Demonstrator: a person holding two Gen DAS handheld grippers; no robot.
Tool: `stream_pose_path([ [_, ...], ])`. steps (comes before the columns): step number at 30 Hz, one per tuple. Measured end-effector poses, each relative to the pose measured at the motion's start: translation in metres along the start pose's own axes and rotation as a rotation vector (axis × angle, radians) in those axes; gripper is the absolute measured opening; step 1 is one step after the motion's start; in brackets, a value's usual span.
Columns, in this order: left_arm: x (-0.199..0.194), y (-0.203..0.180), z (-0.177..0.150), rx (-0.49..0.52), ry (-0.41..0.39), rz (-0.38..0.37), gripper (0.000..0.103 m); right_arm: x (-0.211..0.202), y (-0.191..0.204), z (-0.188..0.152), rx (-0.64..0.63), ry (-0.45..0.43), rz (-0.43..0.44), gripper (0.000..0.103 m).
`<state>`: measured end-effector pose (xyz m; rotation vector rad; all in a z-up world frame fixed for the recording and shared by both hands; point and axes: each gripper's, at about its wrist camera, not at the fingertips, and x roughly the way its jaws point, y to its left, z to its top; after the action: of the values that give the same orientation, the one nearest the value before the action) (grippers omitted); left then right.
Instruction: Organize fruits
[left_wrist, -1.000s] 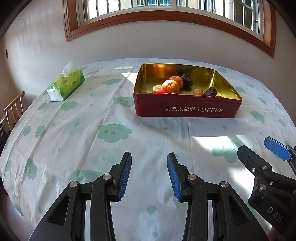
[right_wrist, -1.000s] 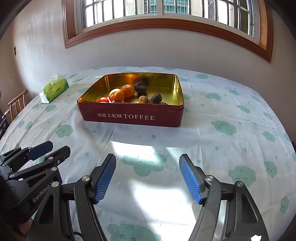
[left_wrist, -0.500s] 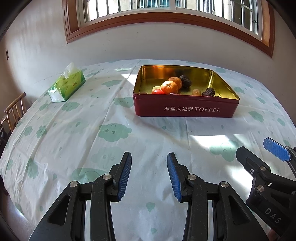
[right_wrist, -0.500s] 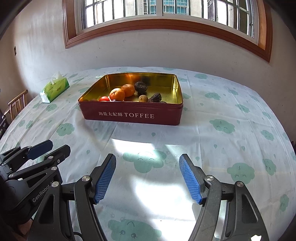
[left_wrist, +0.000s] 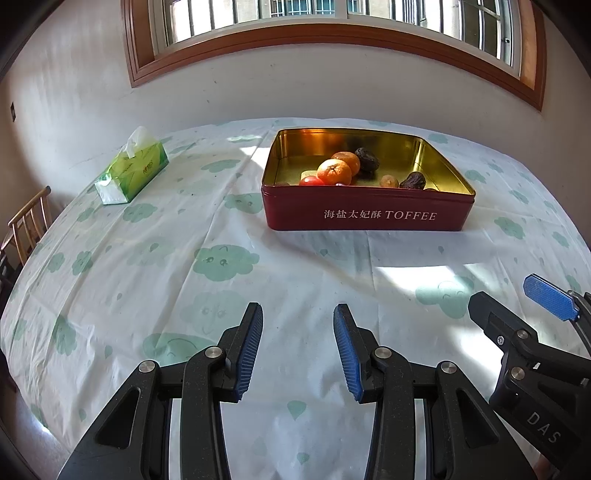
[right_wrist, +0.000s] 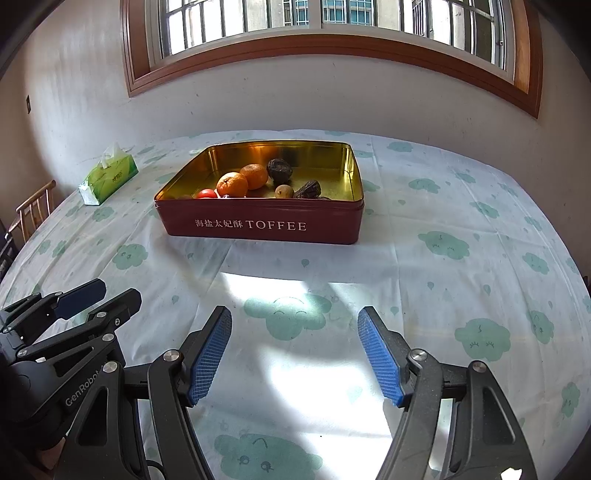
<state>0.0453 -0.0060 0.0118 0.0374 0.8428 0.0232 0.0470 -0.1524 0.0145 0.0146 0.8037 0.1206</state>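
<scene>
- Nothing on the table has shifted between the earlier views and now: the red toffee tin (left_wrist: 369, 212) sits in the same spot on the cloud-print tablecloth (left_wrist: 155, 266), and both grippers hang over the near edge as before, well short of the tin.
- That stillness suggests a pause, either before the first reach or after the last placement; I cannot tell which.
- All the fruit in view lies inside the tin: two oranges (left_wrist: 334, 172), a small red tomato (left_wrist: 311, 181), and several dark, wrinkled fruits (left_wrist: 366, 158) further right. None lies loose on the cloth.
- Left gripper (left_wrist: 297, 349): jaws apart by a modest gap, blue pads facing each other with only tablecloth between them, holding and touching nothing.
- Right gripper (right_wrist: 295, 356): jaws noticeably wider than the left's, likewise empty and clear of the cloth.
- A green tissue box (left_wrist: 131, 171) stands well off to the left, uninvolved.
</scene>
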Motion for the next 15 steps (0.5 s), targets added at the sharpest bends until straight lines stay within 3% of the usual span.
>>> stream_pose_path([
  [15, 0.003, -0.0014, -0.0016, 0.0, 0.008, -0.012, 0.042, 0.0004, -0.0004, 0.0006, 0.0, 0.002, 0.0, 0.068],
])
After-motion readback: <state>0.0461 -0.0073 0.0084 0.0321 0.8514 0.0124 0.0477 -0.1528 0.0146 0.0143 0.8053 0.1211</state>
